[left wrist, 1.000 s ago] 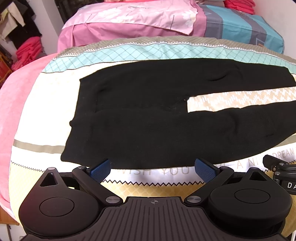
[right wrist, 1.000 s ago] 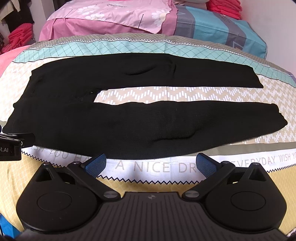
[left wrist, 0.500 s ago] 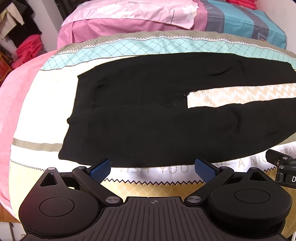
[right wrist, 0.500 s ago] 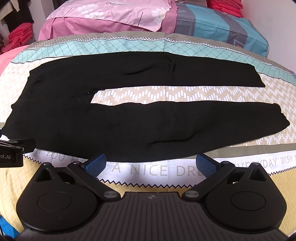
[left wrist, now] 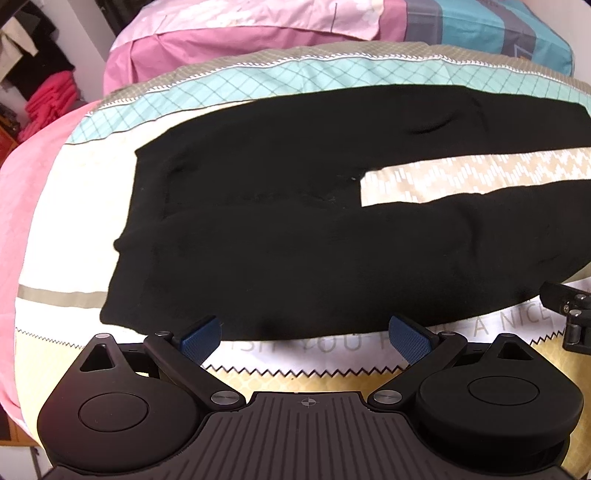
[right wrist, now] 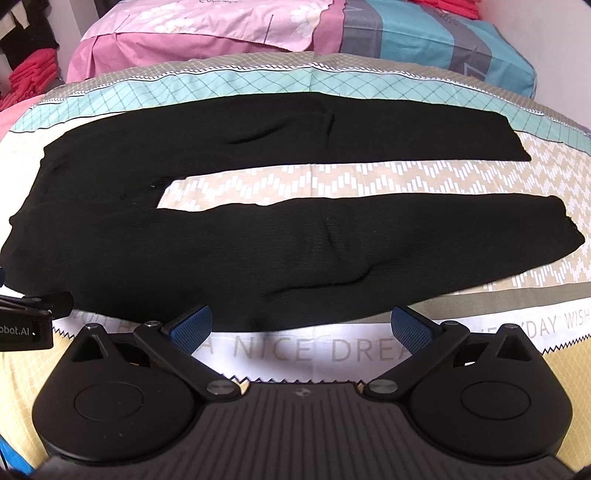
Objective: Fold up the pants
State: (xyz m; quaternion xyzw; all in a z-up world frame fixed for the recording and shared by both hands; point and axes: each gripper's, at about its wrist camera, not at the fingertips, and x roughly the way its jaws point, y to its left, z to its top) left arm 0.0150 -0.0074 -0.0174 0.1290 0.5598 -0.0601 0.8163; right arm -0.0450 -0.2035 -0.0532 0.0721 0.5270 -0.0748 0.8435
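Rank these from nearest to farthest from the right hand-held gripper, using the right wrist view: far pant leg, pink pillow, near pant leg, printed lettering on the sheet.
From the right hand-held gripper:
1. Printed lettering, on the sheet between the fingers.
2. Near pant leg, just beyond the fingertips.
3. Far pant leg, across the patterned gap.
4. Pink pillow, at the bed's head, back left.

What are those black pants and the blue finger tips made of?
The black pants look like soft matte knit, with faint ribbing and limp creases. The blue pads look like rubber or textured plastic, judging by a fine diamond grip pattern; which one is unclear.
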